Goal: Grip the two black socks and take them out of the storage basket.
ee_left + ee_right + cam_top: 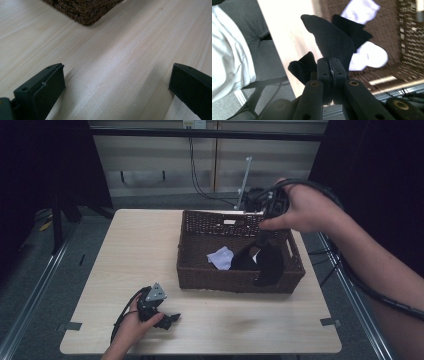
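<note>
The limp black fabric sock [268, 262] hangs lengthwise straight down from the right gripper [264, 236], whose jaws are clamped on its upper end, over the near right part of the brown woven wicker basket [200, 275]. The left gripper [169, 319] rests open-jawed on the pale wooden table [135, 245], well apart.

The left gripper [167, 319], on the table side of the basket [200, 275], is black, with a grey three-cornered plate on top and a dark cable looping from its rear. Its jaws are flat matt black blocks with small screw holes. The right gripper [331, 65], above the basket, has black arms with brass-ringed pivot holes; a ribbed black cable trails along the bare forearm.
</note>
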{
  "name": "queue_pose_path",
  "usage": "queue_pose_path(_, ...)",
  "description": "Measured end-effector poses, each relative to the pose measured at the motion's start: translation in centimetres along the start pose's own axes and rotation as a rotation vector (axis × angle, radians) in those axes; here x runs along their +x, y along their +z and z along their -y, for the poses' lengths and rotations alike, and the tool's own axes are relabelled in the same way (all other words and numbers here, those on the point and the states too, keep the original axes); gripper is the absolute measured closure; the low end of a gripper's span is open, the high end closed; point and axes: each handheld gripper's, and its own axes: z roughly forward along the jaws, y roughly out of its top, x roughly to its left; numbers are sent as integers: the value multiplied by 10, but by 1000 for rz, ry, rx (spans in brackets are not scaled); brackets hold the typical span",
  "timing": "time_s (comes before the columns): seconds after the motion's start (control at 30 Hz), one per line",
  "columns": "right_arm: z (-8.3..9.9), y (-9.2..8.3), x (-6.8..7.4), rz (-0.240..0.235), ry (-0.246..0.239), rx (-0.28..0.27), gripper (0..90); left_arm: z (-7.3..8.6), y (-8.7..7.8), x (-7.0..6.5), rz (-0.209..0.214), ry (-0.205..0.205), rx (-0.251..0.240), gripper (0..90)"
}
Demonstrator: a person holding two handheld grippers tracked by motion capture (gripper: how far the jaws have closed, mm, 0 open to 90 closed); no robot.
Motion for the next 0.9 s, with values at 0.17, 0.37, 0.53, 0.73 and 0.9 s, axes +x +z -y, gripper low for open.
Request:
queue_pose_path(0.17, -6, 26, 19, -37, -66, 11, 883, 0, 0, 0, 0, 1, 2, 0)
queue_pose_path(0.37, -12, 63, 24, -78, -97, 17, 881, 0, 0, 0, 1, 0, 5, 0)
queue_pose_path(0.53, -15, 90, 26, -106, -104, 26, 879, 0, 0, 0, -8, 2, -1, 0)
queue_pose_path(0.73, -19, 116, 27, -133, -117, 40, 879, 0, 0, 0, -1, -2, -2, 0)
queue_pose_path(0.9, -24, 144, 25, -159, -129, 53, 877, 0, 0, 0, -3, -1, -2, 0)
